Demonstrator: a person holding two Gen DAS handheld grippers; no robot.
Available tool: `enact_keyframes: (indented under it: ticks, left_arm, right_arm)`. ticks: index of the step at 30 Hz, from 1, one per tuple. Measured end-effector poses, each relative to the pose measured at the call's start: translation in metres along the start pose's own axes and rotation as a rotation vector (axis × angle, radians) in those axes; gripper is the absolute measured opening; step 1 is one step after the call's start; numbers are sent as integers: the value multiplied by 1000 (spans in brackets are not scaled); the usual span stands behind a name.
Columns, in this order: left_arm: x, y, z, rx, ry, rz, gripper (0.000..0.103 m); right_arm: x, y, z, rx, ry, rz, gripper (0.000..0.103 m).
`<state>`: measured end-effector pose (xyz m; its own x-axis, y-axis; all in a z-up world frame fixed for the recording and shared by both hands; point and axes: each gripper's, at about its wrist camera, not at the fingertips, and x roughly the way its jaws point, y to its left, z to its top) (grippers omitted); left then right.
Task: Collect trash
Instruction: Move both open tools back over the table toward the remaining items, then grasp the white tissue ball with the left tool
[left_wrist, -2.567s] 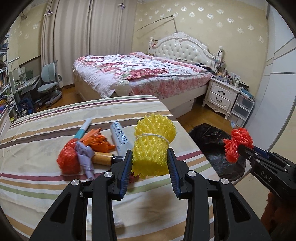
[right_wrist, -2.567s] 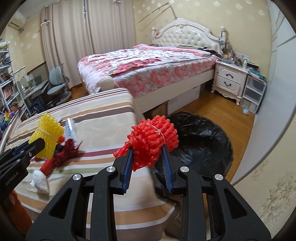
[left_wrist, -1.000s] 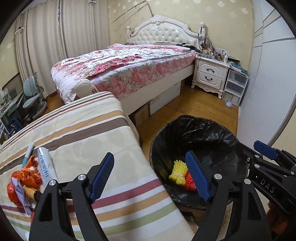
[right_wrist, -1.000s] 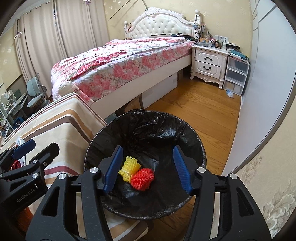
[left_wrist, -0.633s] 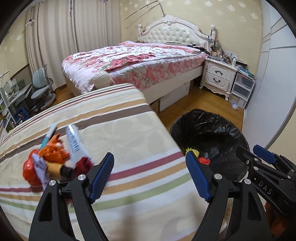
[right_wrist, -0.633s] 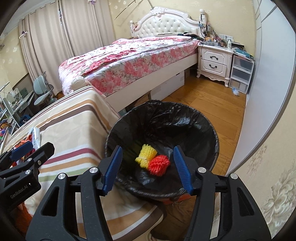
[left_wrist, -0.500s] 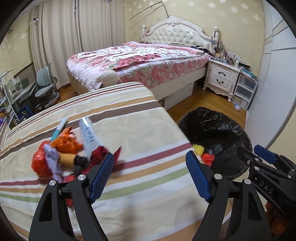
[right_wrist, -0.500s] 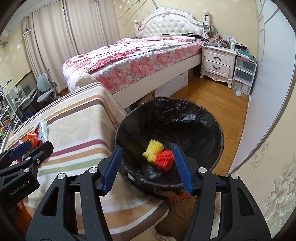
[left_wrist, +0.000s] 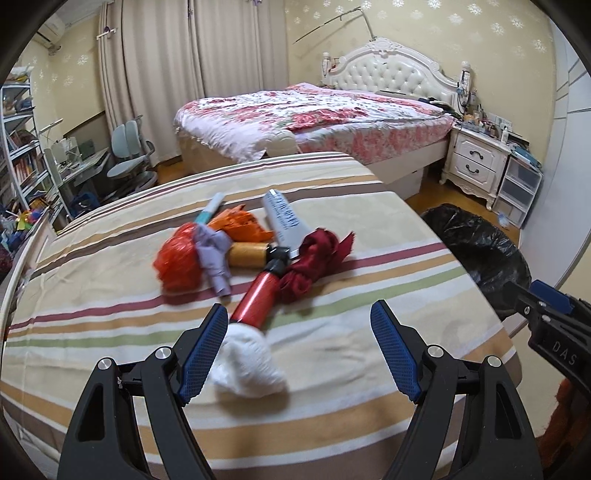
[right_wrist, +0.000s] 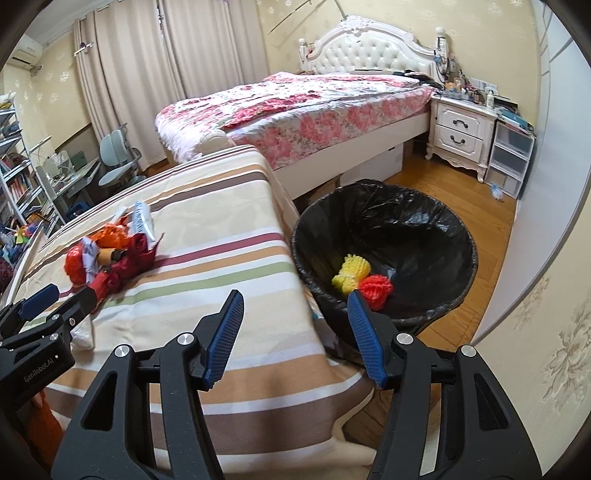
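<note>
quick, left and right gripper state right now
left gripper: open, holding nothing, over the striped cloth.
right gripper: open, holding nothing.

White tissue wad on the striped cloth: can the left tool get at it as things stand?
Probably yes. The left tool is open and empty, and the white tissue wad lies uncovered beside its left finger.

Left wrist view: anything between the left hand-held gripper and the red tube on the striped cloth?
The white wad lies at the near end of the red tube, just ahead of the open left hand-held gripper.
</note>
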<state>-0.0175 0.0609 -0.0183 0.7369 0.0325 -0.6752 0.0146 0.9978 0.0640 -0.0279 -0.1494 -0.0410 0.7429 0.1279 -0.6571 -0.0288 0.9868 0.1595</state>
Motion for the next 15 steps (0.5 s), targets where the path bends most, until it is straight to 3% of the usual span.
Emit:
enact_keyframes:
  ticks: [11,15]
  left_arm:
    - [12,34,-28,-56,72,34,77]
    - [20,38,-36,-51,113,18,61]
  right_arm:
    - [0,32,-12,-52,17,49,59]
    - [3,39,-13,-61,26,59,59]
